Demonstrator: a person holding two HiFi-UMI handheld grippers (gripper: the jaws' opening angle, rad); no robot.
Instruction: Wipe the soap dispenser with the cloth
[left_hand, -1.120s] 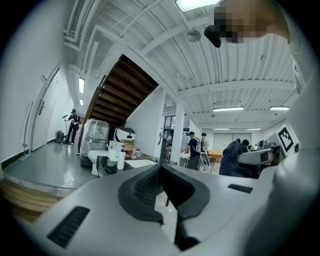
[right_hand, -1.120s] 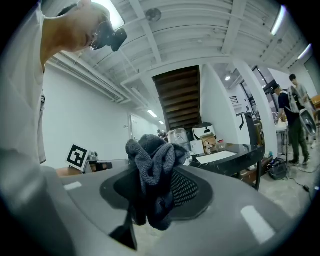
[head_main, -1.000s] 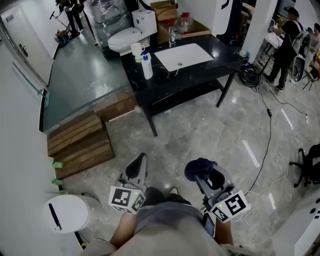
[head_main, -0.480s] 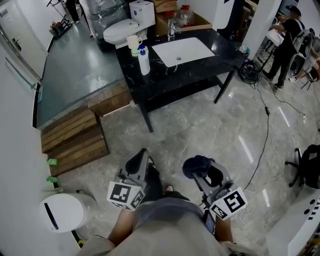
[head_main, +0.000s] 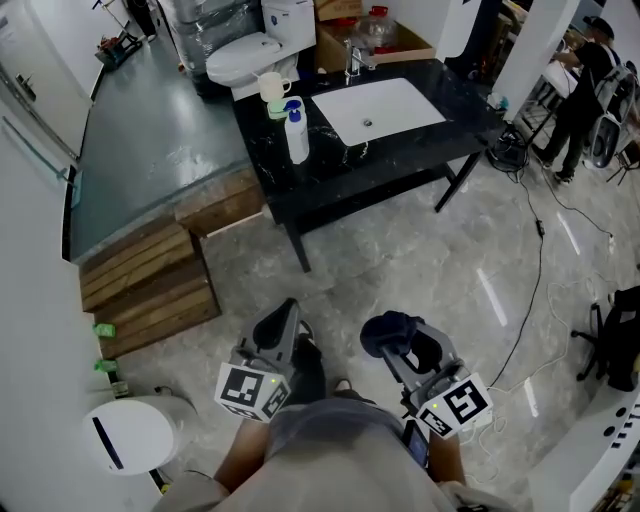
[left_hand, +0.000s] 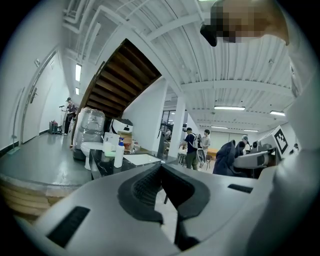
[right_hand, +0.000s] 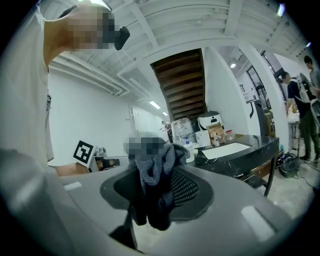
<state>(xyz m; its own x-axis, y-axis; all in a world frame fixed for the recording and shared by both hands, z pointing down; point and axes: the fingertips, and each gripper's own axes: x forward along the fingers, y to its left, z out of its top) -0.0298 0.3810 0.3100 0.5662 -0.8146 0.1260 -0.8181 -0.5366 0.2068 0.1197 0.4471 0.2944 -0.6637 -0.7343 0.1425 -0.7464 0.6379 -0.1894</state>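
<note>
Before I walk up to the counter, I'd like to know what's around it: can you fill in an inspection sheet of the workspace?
Surface: black counter with a white sink.
Job's things: soap dispenser upright near the counter's left end; dark cloth in the right gripper.
Clutter: cup behind the dispenser.
Grippers: left gripper shut, empty; right gripper shut on the cloth; both over the floor, short of the counter.
Cables: black cable on the floor right of the counter.
Surroundings: toilet behind, wooden steps left, person at right.
</note>
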